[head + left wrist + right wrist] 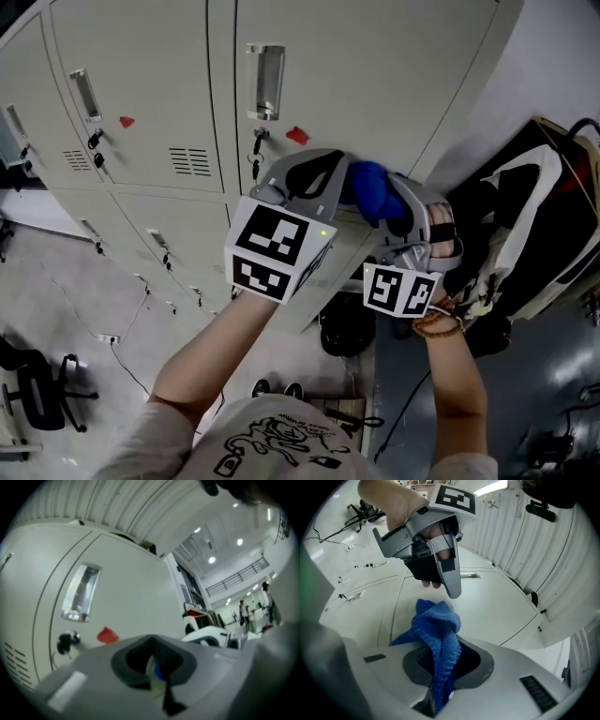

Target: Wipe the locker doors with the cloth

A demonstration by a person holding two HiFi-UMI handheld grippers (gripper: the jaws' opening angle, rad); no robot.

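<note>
Pinching blue cloth [438, 634] in right gripper [440, 667] fingers, left gripper [154, 667] fingers closed, both held up side by side near locker door [375, 75]

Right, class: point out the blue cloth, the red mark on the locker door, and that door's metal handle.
blue cloth [440, 634], right gripper view, on its bunched middle fold above the jaws.
red mark [297, 135], head view, on its centre.
metal handle [266, 82], head view, on the middle of its recess.
</note>
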